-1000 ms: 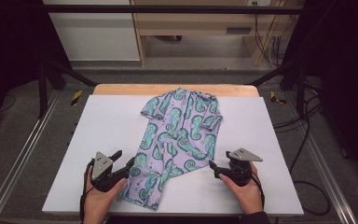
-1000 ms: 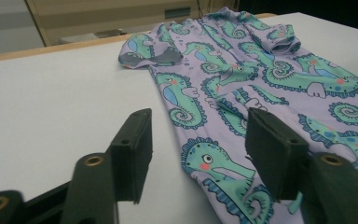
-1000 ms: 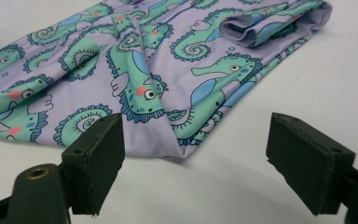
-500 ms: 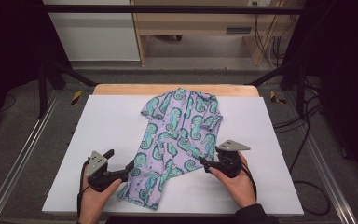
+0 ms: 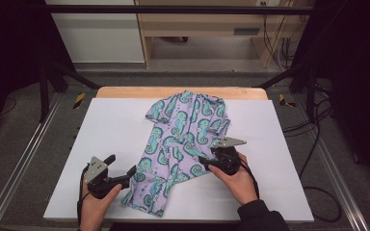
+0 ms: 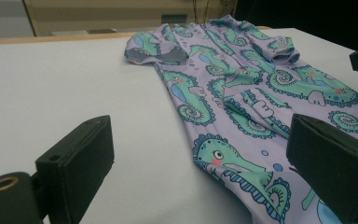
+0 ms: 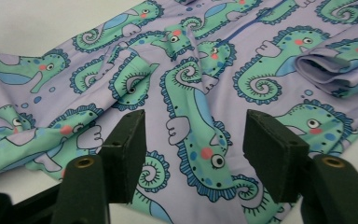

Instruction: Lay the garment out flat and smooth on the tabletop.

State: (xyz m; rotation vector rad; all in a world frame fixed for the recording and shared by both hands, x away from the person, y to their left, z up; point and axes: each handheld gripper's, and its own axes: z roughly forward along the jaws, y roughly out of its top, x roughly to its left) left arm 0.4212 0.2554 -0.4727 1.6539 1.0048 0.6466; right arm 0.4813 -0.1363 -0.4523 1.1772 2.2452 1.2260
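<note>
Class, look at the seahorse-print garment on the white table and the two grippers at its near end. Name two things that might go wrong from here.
1. The right gripper, whose jaws have just been closing, hangs over bunched folds of the garment; it may pinch several layers at once.
2. The left gripper stands open at the garment's edge, one jaw over bare table; it may close beside the cloth and miss it.

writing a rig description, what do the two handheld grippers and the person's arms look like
Both the left gripper and the right gripper are black, with blocky rectangular jaws, a grey three-cornered plate on top and a thin black cable trailing back. The right arm wears a dark sleeve.
</note>
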